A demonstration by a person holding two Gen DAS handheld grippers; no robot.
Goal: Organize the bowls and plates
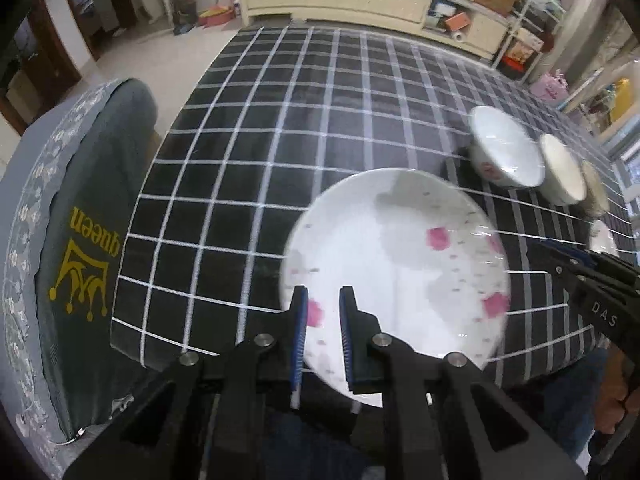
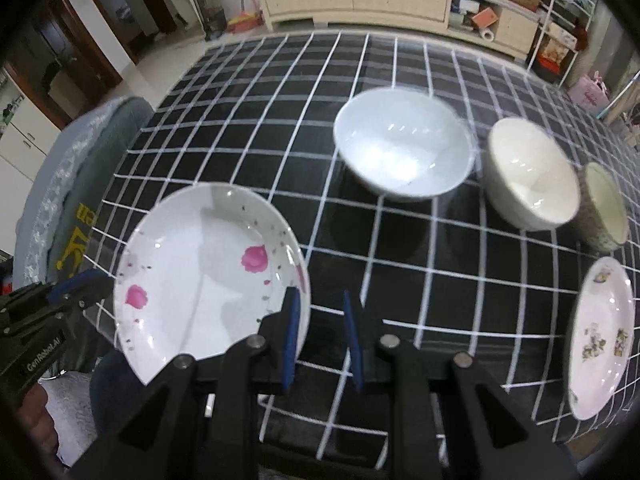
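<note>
A white plate with pink flowers (image 1: pixel 400 264) hangs tilted above the black checked tablecloth (image 1: pixel 280 120), and my left gripper (image 1: pixel 325 320) is shut on its near rim. In the right wrist view the same plate (image 2: pixel 200 264) is at lower left, with the left gripper (image 2: pixel 80 284) on its left edge. My right gripper (image 2: pixel 320 332) stands narrowly open beside the plate's right rim, only cloth between its pads. A white bowl (image 2: pixel 400 148), a cream bowl (image 2: pixel 528 172), a small speckled bowl (image 2: pixel 604 204) and a second floral plate (image 2: pixel 600 336) stand on the cloth to the right.
A chair with a grey cover printed "queen" (image 1: pixel 80 240) stands against the table's left edge. A long cream cabinet (image 2: pixel 360 0) and cluttered shelves (image 2: pixel 560 40) lie beyond the far edge. A hand (image 1: pixel 616 392) holds the right gripper (image 1: pixel 568 252) at the near right.
</note>
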